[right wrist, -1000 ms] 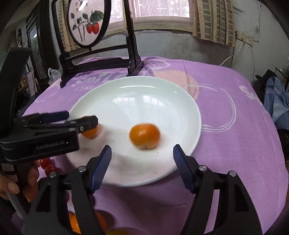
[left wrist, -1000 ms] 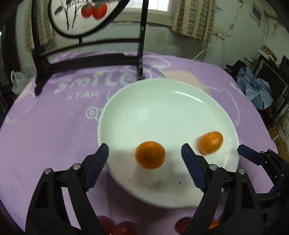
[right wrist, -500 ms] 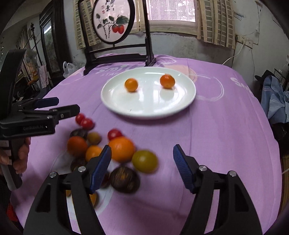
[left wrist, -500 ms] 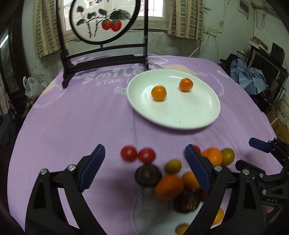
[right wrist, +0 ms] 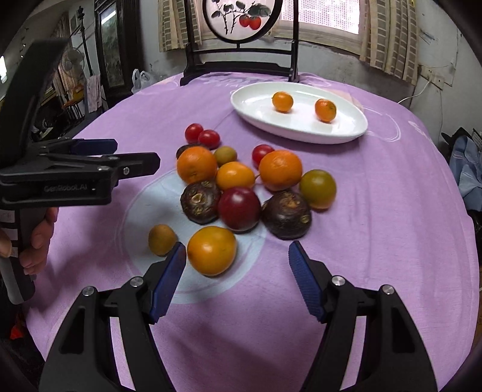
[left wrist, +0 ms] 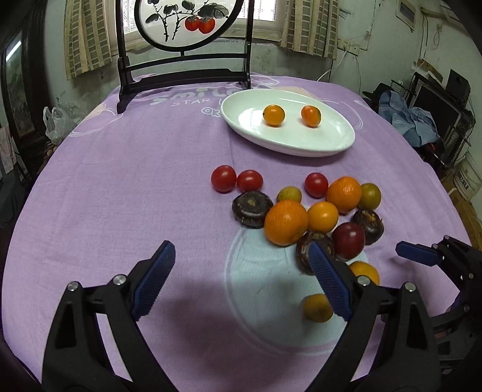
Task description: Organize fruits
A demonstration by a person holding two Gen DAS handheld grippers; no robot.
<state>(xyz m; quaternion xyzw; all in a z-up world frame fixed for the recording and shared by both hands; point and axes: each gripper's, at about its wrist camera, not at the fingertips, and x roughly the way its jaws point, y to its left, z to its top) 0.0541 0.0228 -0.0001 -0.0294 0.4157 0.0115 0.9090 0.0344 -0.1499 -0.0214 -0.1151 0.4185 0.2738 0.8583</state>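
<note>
A heap of loose fruit (right wrist: 241, 187) lies on the purple cloth (left wrist: 120, 187) of the desk, in the middle of the right wrist view. In it are two oranges (right wrist: 196, 165), three small red tomatoes (right wrist: 193, 133), a dark red plum-like fruit (right wrist: 239, 208), dark brown rough-skinned fruits (right wrist: 200, 201), a green-yellow one (right wrist: 317, 188) and several smaller yellow-orange ones (right wrist: 211, 251). Most of them touch one another; one small yellow fruit (right wrist: 162, 239) lies a little apart at about 8 o'clock of the heap.

At 1 o'clock from the heap, well apart, stands a white plate (right wrist: 259, 110) with two small oranges (right wrist: 282, 101) on it, not touching each other. Beyond the plate, at 12 o'clock, a dark wooden stand carries a round painted screen (right wrist: 241, 18).

The right tool (right wrist: 236, 271) points down at the near edge of the heap with its jaws apart and nothing gripped; the nearest yellow-orange fruit lies just beyond its left finger (right wrist: 168, 280), and I cannot tell whether they touch.

The left tool (left wrist: 241, 280) has its jaws spread wide, having just been opening, with only bare cloth between them. In its own view the heap lies at 1 o'clock, partly behind its right finger (left wrist: 328, 280). From the right wrist view a hand (right wrist: 36, 238) holds it by the handle at 9 o'clock.
</note>
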